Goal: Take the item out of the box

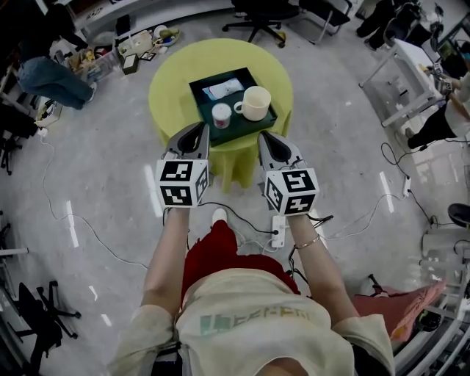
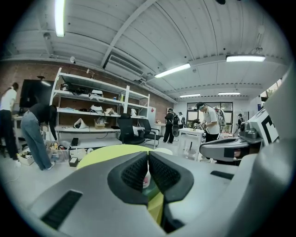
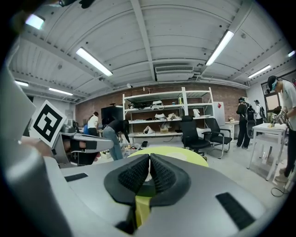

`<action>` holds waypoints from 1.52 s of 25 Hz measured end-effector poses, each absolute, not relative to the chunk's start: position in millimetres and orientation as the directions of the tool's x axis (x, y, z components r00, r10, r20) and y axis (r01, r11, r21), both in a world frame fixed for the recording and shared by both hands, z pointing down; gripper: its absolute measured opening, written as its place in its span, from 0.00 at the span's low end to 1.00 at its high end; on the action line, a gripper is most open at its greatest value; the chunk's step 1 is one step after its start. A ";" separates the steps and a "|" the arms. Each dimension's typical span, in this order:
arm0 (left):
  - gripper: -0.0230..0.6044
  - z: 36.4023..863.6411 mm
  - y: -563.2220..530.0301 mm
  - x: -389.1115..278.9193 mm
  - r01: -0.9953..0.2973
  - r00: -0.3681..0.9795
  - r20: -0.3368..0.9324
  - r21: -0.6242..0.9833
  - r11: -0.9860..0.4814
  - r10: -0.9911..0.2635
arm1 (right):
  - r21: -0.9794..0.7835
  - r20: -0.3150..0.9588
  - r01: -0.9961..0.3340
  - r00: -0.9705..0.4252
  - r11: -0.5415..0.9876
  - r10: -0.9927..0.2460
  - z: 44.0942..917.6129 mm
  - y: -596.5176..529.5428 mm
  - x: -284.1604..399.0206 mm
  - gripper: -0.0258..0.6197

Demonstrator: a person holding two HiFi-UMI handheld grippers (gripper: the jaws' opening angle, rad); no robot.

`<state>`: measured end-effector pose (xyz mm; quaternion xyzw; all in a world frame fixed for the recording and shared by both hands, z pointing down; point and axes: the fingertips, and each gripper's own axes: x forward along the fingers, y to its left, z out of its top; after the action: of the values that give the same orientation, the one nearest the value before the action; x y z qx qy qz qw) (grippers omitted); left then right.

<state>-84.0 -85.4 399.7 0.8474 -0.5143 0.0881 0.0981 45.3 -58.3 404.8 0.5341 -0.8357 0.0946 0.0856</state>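
Observation:
A dark green open box [image 1: 202, 84] sits on a round yellow-green table [image 1: 169, 81]. Inside it are a cream mug [image 1: 255, 103], a small white cup with a red top [image 1: 221, 114] and a pale flat packet [image 1: 224, 89]. My left gripper [image 1: 198, 132] and right gripper [image 1: 266, 139] hover side by side at the table's near edge, just short of the box. Both point at it and nothing is between their jaws. In the left gripper view the left gripper's [image 2: 148, 155] pads meet, with the small cup glimpsed behind them. The right gripper [image 3: 149, 157] is shut too.
A white power strip [image 1: 277, 231] and cables lie on the floor by my feet. An office chair [image 1: 257, 18] stands beyond the table. A person [image 1: 51, 77] bends over clutter at the far left. A white table [image 1: 400, 81] is at the right.

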 end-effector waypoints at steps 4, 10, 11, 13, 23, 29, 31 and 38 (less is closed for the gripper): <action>0.08 406.5 -123.6 -98.3 -0.882 0.470 0.265 0.090 -0.463 -0.842 | -0.061 0.244 -0.914 -0.403 0.401 -0.882 402.2 -94.9 32.0 0.10; 0.08 415.2 -168.6 -106.9 -0.862 0.501 0.291 0.090 -0.498 -0.815 | -0.050 0.260 -0.920 -0.388 0.389 -0.885 403.6 -138.8 12.9 0.10; 0.08 415.9 -174.0 -108.6 -0.860 0.506 0.293 0.091 -0.503 -0.812 | -0.046 0.261 -0.921 -0.385 0.387 -0.885 403.4 -143.3 9.6 0.10; 0.08 416.4 -184.1 -109.4 -0.854 0.514 0.294 0.090 -0.512 -0.806 | -0.038 0.261 -0.923 -0.380 0.384 -0.887 402.8 -151.3 6.5 0.10; 0.08 415.2 -227.7 -105.6 -0.822 0.557 0.308 0.073 -0.564 -0.771 | -0.007 0.267 -0.928 -0.361 0.373 -0.894 397.9 -182.8 1.6 0.10; 0.08 421.0 -249.6 -105.0 -0.802 0.573 0.342 0.048 -0.595 -0.745 | -0.004 0.262 -0.935 -0.344 0.355 -0.902 392.1 -197.8 0.0 0.10; 0.08 424.6 -256.2 -106.1 -0.802 0.571 0.354 0.048 -0.595 -0.741 | 0.000 0.266 -0.936 -0.338 0.351 -0.903 390.4 -201.6 1.3 0.10; 0.08 433.1 -270.5 -100.8 -0.793 0.570 0.390 0.034 -0.608 -0.723 | 0.029 0.280 -0.940 -0.318 0.340 -0.906 386.2 -211.4 14.7 0.10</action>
<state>-100.8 -270.5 433.1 0.8801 -0.4308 0.1710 0.1031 14.7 -211.4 386.2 0.5704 -0.8089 0.0694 0.1243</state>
